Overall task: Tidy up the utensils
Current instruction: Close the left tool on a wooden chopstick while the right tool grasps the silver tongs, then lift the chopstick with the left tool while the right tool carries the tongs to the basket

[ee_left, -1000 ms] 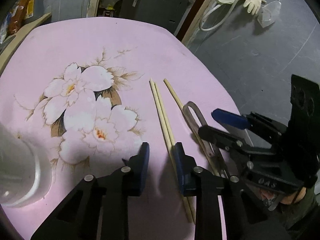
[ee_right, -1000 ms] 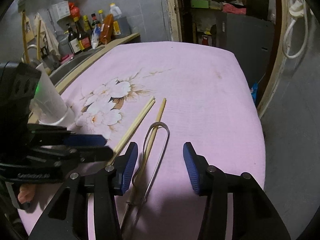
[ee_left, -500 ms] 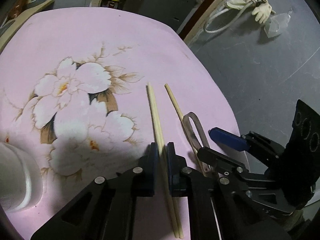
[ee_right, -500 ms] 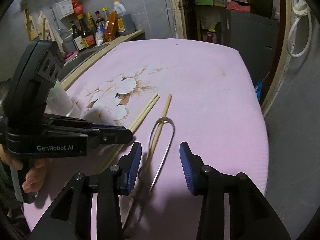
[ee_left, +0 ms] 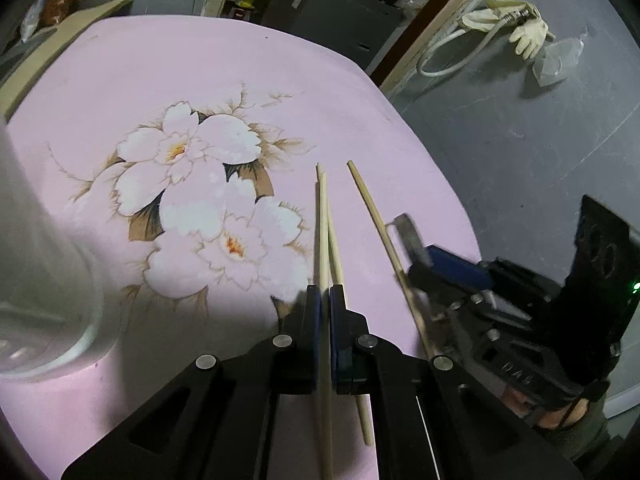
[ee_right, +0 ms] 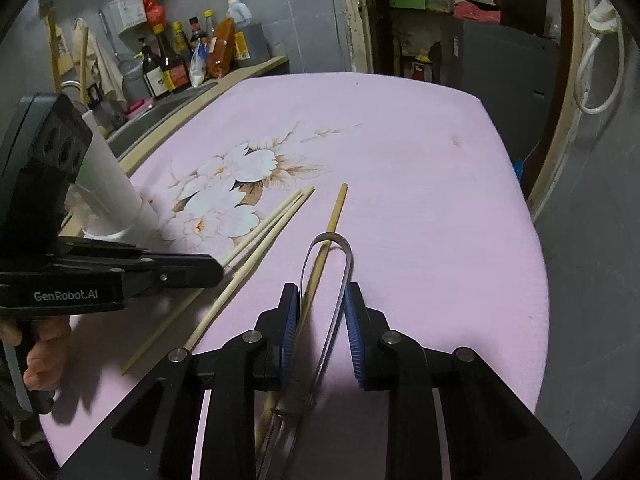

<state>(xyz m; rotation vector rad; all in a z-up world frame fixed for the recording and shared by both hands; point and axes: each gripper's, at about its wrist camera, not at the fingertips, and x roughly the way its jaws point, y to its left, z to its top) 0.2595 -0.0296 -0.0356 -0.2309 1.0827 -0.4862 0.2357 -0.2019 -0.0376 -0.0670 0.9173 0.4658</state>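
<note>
Three pale wooden chopsticks and a pair of metal tongs (ee_right: 329, 242) lie on the pink flowered tablecloth (ee_right: 400, 140). My left gripper (ee_left: 324, 300) is shut on one chopstick (ee_left: 322, 220), which now crosses over its partner (ee_left: 340, 272). In the right wrist view the left gripper (ee_right: 216, 268) comes in from the left. My right gripper (ee_right: 322, 304) is closing, its blue pads touching both arms of the tongs, with the third chopstick (ee_right: 338, 204) also between the jaws. From the left wrist view the right gripper (ee_left: 428, 268) and the tongs (ee_left: 408, 236) look blurred.
A translucent plastic cup (ee_left: 40, 280) stands at the left of the table (ee_right: 116, 188). Sauce bottles (ee_right: 176, 64) line a counter beyond the left edge. The table's right edge drops to a grey floor with a hose and glove (ee_left: 520, 32).
The left jaws went from open beside the chopstick pair to shut on one stick, which now crosses the other. The right jaws narrowed onto the tongs.
</note>
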